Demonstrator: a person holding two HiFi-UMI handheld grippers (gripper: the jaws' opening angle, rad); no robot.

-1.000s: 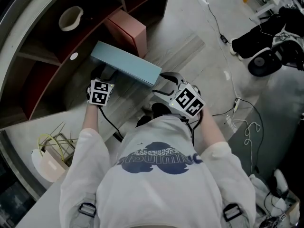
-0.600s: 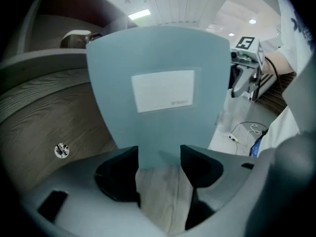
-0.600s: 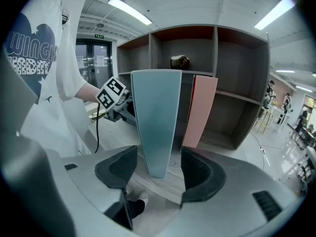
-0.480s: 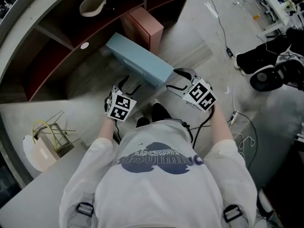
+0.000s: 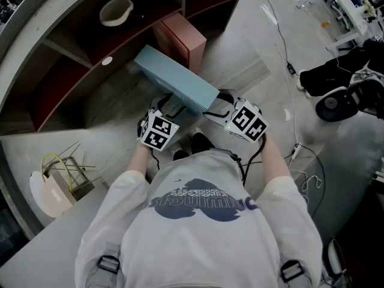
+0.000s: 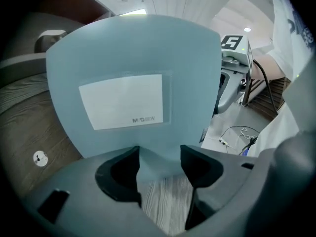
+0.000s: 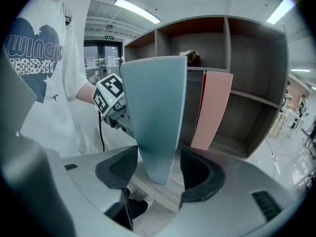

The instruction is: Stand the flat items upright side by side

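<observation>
A light blue flat box stands on its long edge on the wooden shelf board. My right gripper is shut on its near end; in the right gripper view the box's narrow end fills the gap between both jaws of that gripper. My left gripper is open at the box's broad labelled face, and only board shows between the jaws of that gripper. A pink flat box stands upright just behind the blue one, and its pink face appears to the right of the blue end.
The shelf unit has dark compartments and dividers. A white bowl sits in a far compartment, and a round white sticker lies on the board. A wire basket stands at the left. Cables cross the floor at the right.
My left gripper has moved right, along the board, up to the blue box's near face. The right gripper has kept its hold on the box's end.
</observation>
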